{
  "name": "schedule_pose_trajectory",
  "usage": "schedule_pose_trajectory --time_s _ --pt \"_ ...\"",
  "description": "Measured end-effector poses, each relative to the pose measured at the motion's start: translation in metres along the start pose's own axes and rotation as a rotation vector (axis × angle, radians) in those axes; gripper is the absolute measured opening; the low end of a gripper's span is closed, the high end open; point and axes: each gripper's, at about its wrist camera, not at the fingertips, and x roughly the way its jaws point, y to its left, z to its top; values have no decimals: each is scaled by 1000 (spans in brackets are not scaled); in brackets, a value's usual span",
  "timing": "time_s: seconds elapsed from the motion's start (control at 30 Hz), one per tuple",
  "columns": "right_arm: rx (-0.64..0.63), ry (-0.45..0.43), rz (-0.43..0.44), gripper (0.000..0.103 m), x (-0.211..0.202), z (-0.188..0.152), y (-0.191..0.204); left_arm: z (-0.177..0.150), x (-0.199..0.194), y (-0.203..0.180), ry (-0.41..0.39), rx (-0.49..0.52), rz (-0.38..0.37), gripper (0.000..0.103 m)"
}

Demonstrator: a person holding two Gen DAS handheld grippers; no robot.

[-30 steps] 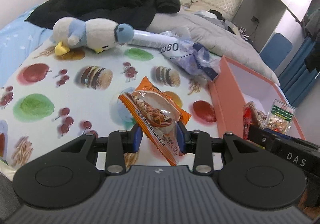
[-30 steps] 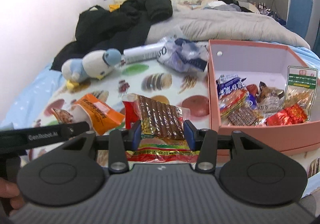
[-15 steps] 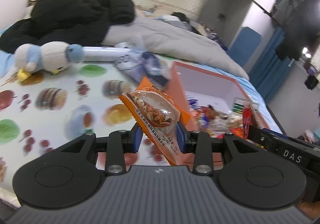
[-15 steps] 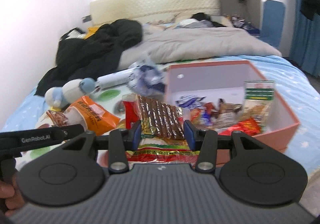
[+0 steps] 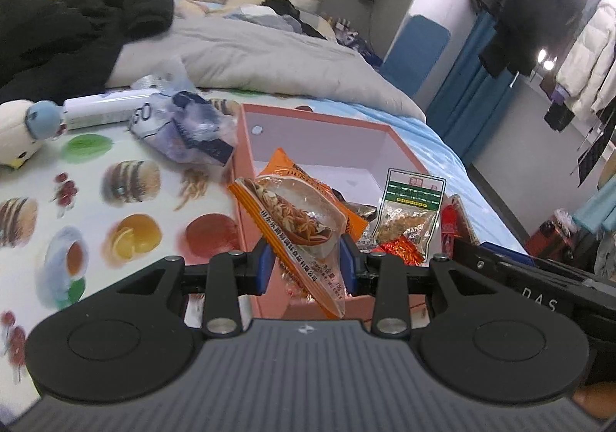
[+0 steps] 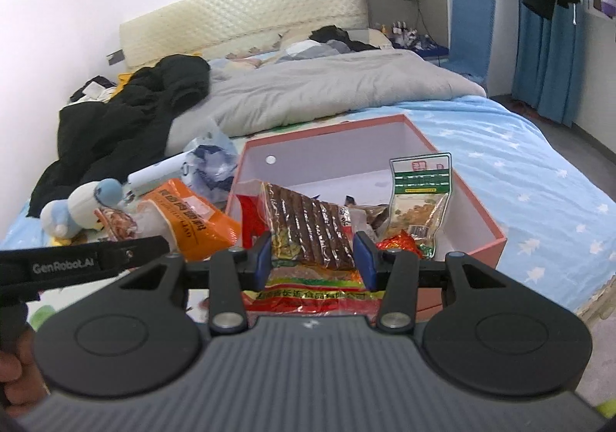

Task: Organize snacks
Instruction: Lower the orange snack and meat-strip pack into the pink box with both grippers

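Note:
My left gripper (image 5: pixel 306 264) is shut on an orange snack packet (image 5: pixel 296 214) with a clear window and holds it over the near left corner of the pink box (image 5: pixel 327 120). My right gripper (image 6: pixel 312 257) is shut on a red packet of brown sticks (image 6: pixel 308 235) and holds it in front of the same pink box (image 6: pixel 477 218). The box holds several snacks, among them an upright green-topped bag (image 5: pixel 410 214), which also shows in the right wrist view (image 6: pixel 419 197). The orange packet shows at the left in the right wrist view (image 6: pixel 188 220).
A fruit-print cloth (image 5: pixel 96 208) covers the bed. A plush penguin (image 5: pixel 19 131), a white tube (image 5: pixel 100 110) and a crumpled plastic bag (image 5: pixel 184 131) lie at the back left. A black jacket (image 6: pixel 127 128) and a grey duvet (image 6: pixel 327 85) lie behind.
Both grippers, each still holding its packet, have moved right toward the pink box. The left packet now hangs over the box's near corner.

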Motion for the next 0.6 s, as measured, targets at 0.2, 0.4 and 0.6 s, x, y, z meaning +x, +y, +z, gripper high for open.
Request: schedule_pose_trajectory --time_s 0.2,0.4,0.6 --pt "19 39 -11 48 35 12 -16 27 49 -5 39 33 -18 40" --pt "22 85 -12 48 85 22 -29 47 108 -8 88 58 -28 40" --pt "45 127 -17 48 126 23 -47 54 150 -4 122 54 -29 41"
